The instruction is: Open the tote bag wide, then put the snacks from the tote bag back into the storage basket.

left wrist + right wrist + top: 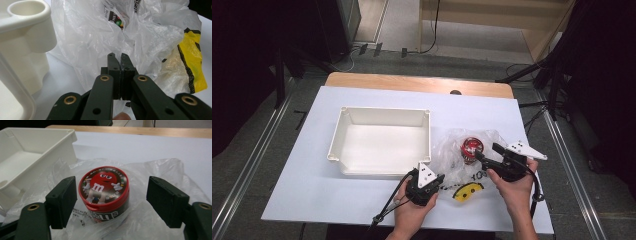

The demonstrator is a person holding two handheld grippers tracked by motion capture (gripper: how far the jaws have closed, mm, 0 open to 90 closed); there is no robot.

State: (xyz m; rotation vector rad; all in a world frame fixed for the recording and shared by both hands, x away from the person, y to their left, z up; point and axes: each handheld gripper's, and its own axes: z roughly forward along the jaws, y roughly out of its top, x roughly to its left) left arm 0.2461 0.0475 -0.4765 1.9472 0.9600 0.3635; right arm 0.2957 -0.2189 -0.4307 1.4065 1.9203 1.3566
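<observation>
A white rectangular plastic bin (382, 142) sits on the white sheet-covered table (312, 190), left of centre. Just to its right lies a crumpled clear plastic bag (452, 155), touching the bin's near right corner. A red-lidded round candy tub (471, 148) stands upright on the bag. A yellow and black printed patch (466, 191) of the bag lies nearest the person.

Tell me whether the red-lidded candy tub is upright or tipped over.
Upright. The candy tub stands on the crumpled plastic bag, its round red lid facing up and seated on top, between the right tool's open jaws, untouched.
</observation>
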